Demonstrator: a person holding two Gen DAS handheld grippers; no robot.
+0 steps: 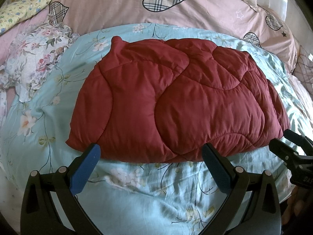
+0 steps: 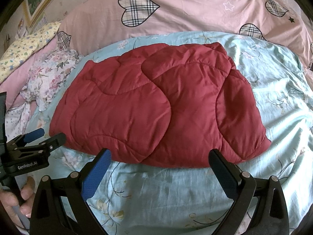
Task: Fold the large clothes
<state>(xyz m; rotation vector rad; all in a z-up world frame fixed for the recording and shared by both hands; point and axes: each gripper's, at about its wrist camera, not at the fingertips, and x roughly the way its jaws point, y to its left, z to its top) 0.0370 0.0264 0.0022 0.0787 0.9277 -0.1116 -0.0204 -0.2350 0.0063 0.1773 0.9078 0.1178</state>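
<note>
**Red jacket folded into a bundle, both grippers empty at near edge**

Left wrist view: left gripper (image 1: 151, 152) has its jaws spread wide, holding nothing. The red quilted jacket (image 1: 176, 101) lies just ahead of the jaws on the bed's light-blue floral sheet (image 1: 146, 192), its near edge right at the blue pads. It looks already folded into a compact layered bundle; probably a final fold or tidying is left. The right gripper (image 1: 291, 146) sits off the right jaw at the jacket's near-right corner. Open sheet lies left of the jaws; a floral garment (image 1: 37, 58) farther left.

Right wrist view: right gripper (image 2: 158, 156) jaws also wide apart, empty, straddling the jacket's (image 2: 156, 107) near edge. Stacked layers show at the far right corner. Left gripper (image 2: 45, 139) is off the left jaw, slightly parted, nothing in it. Plenty of bare sheet (image 2: 283, 98) right of the jaws; pink heart quilt (image 2: 185, 11) bounds the far side.
</note>
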